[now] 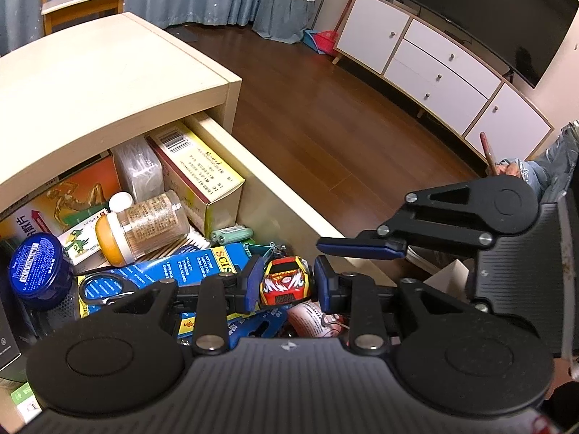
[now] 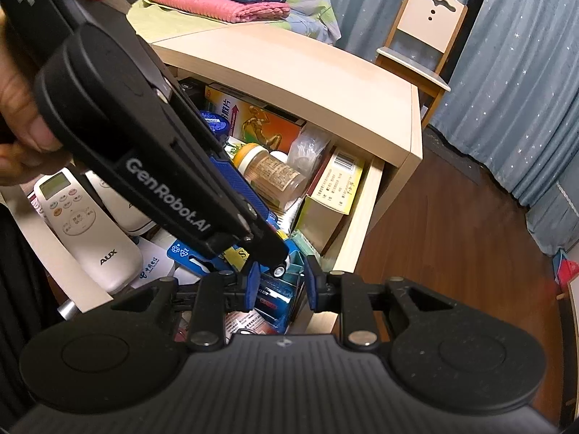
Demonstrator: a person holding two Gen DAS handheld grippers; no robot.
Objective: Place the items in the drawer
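A left gripper (image 1: 286, 284) hangs over an open drawer (image 1: 253, 166) packed with household clutter. Between its two blue pads (image 1: 253, 280) sits a small red and yellow toy car (image 1: 286, 282), nose pointing away from the camera. The pads stand close on either side of the car, and a thin gap shows at the right pad, so I cannot tell whether they press on it or have just let go. The car is low among the contents, seemingly resting on a blue scissors pack (image 1: 173, 271) that runs off to the left of the jaws, which suggests it is being set down there.

Just beyond the jaws lie green batteries (image 1: 231, 235). Beyond and to the left, a clear bottle (image 1: 141, 228) with an orange cap lies on its side, next to a round blue tin (image 1: 38, 271). Further back, a yellow box (image 1: 202, 170) stands on edge against the drawer's right wall, probably to save space.

The right gripper (image 2: 280, 284) hovers at the drawer's near right corner with its jaws apart and nothing held between them. In its view the left gripper crosses ahead of the jaws, one white car wheel (image 2: 279, 270) showing beneath it. It is likely waiting clear of the drop. To the left of those jaws a white remote (image 2: 90, 231) lies near the drawer front.
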